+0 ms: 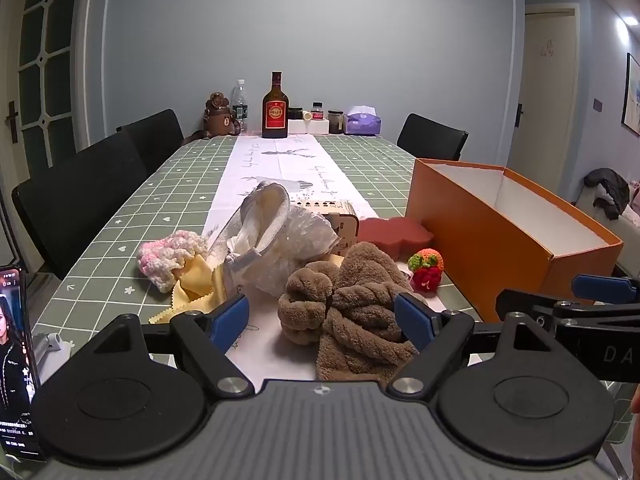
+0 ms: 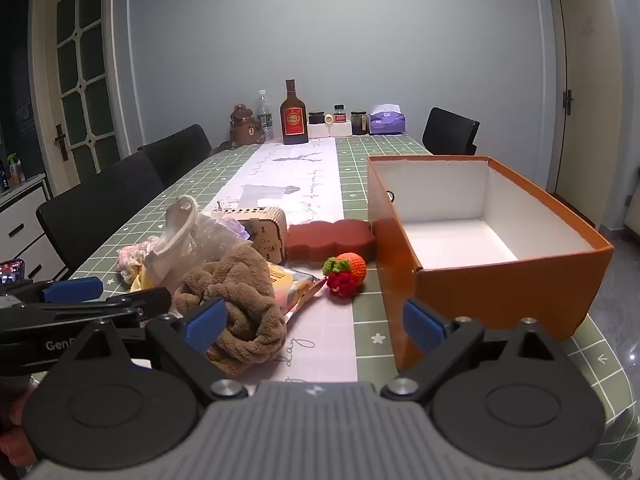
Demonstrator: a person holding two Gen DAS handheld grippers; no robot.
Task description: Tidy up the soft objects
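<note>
While both grippers hover with jaws wide and empty, the brown plush towel (image 1: pixel 348 300) lies bunched on the worktop (image 1: pixel 120 216), directly between the left gripper (image 1: pixel 322 320) jaws. The right gripper (image 2: pixel 316 320) sits nearer the empty orange box (image 2: pixel 496 280), so the left looks better placed to grasp.

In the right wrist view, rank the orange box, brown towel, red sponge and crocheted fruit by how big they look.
1. orange box
2. brown towel, though it lies nearer the camera
3. red sponge
4. crocheted fruit
</note>
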